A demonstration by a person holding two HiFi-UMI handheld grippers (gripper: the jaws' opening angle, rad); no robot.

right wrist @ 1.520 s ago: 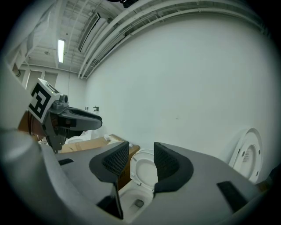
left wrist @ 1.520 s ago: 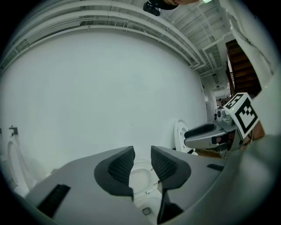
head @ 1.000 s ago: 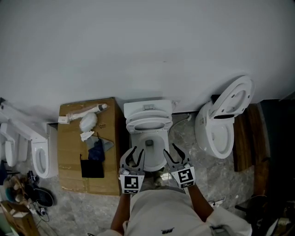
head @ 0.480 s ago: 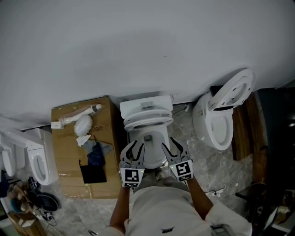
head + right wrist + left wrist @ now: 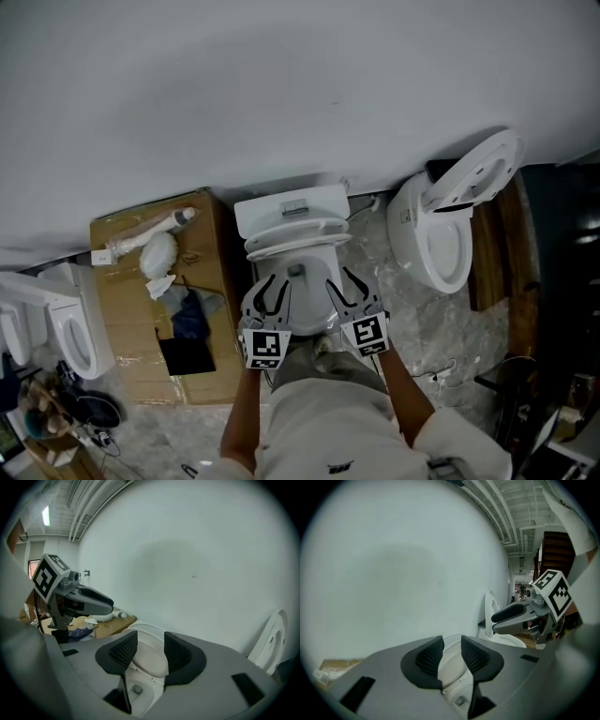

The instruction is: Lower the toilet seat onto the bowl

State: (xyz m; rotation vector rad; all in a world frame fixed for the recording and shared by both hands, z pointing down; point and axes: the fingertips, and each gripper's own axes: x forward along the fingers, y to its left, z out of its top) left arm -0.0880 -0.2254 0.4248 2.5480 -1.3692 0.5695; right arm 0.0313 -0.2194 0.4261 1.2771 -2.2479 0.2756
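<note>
**Q:** What is at the far left of the head view?

**A:** A white spare toilet [image 5: 77, 330] stands at the edge. Just beside it is a flat cardboard box [image 5: 122, 319]. A white pipe [image 5: 150, 232], a crumpled white bag [image 5: 157, 252] and a dark blue cloth [image 5: 192, 316] lie on the box.

**Q:** And in the middle?

**A:** A white toilet sits against the pale wall, with its tank [image 5: 291, 207] at the back. The toilet seat [image 5: 298, 235] is raised, leaning back toward the tank and not resting on the bowl [image 5: 302, 305]. The person stands in front of the bowl with both tools held over its front rim.

**Q:** What are the tools doing?

**A:** The left gripper [image 5: 275, 281] hovers over the bowl's left side. Its jaws are drawn nearly together, with only a slim gap and nothing in it. The right gripper [image 5: 337, 277] is over the right side. Its jaws are a little apart and also empty. Neither tool touches the seat.

**Q:** And to the right?

**A:** A second toilet [image 5: 433, 246] stands well apart from the middle one, with its lid [image 5: 480, 167] tipped up. Beside it, a brown wooden plank [image 5: 488, 267] lies on the grey floor.
</note>
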